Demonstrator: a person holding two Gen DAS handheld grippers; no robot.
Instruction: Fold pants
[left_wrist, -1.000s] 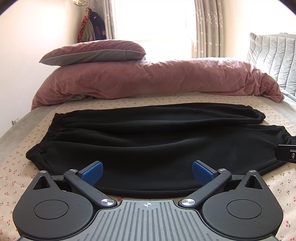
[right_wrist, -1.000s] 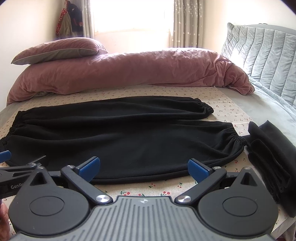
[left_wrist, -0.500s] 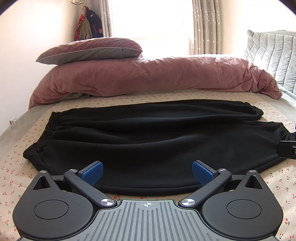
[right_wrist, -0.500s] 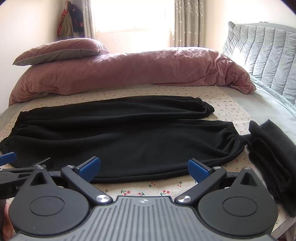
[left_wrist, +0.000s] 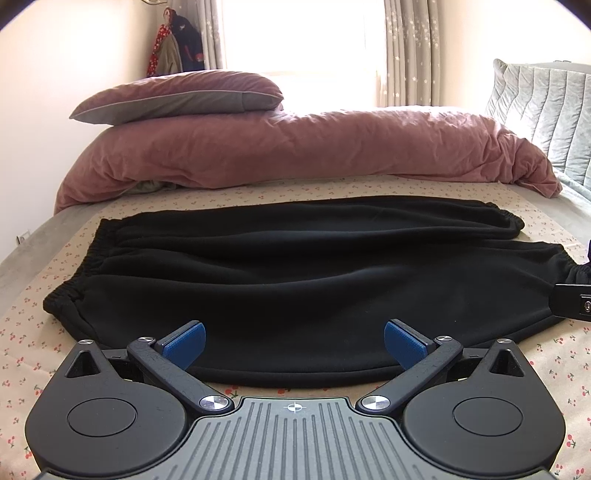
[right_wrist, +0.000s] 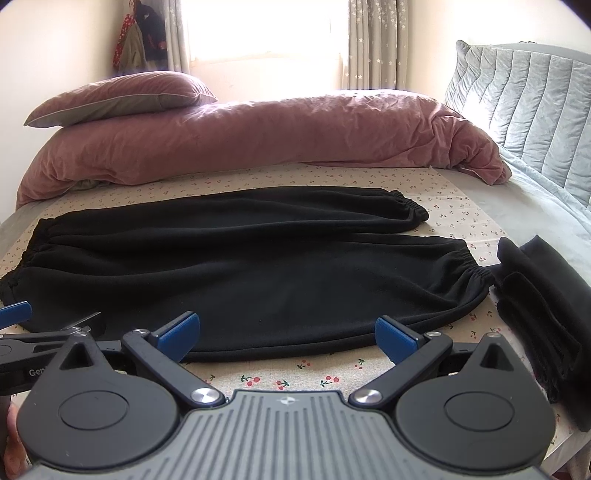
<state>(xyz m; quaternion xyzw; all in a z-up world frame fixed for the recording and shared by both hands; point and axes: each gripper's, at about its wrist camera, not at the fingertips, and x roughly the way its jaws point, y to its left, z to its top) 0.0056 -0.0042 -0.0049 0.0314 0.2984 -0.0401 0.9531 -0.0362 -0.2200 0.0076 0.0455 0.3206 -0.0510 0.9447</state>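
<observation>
On the cherry-print bedsheet (left_wrist: 33, 332) black pants (left_wrist: 295, 280) lie flat, legs side by side. Left gripper (left_wrist: 293, 339) and right gripper (right_wrist: 286, 334) hover apart, empty. Risk: pinching one layer only, or snagging the folded black garment (right_wrist: 546, 317).

One pair of black pants (right_wrist: 236, 266), one folded dark garment (right_wrist: 543, 306), one pillow (right_wrist: 118, 96), one pink duvet (right_wrist: 258, 136) — two grippers, left gripper (left_wrist: 293, 341) and right gripper (right_wrist: 286, 338).

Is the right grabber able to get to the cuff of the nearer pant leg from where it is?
Probably yes. The right gripper is open and empty, and the nearer cuff lies flat on the bed sheet ahead to its right with nothing on it. The folded black cloth sits just beside it.
</observation>
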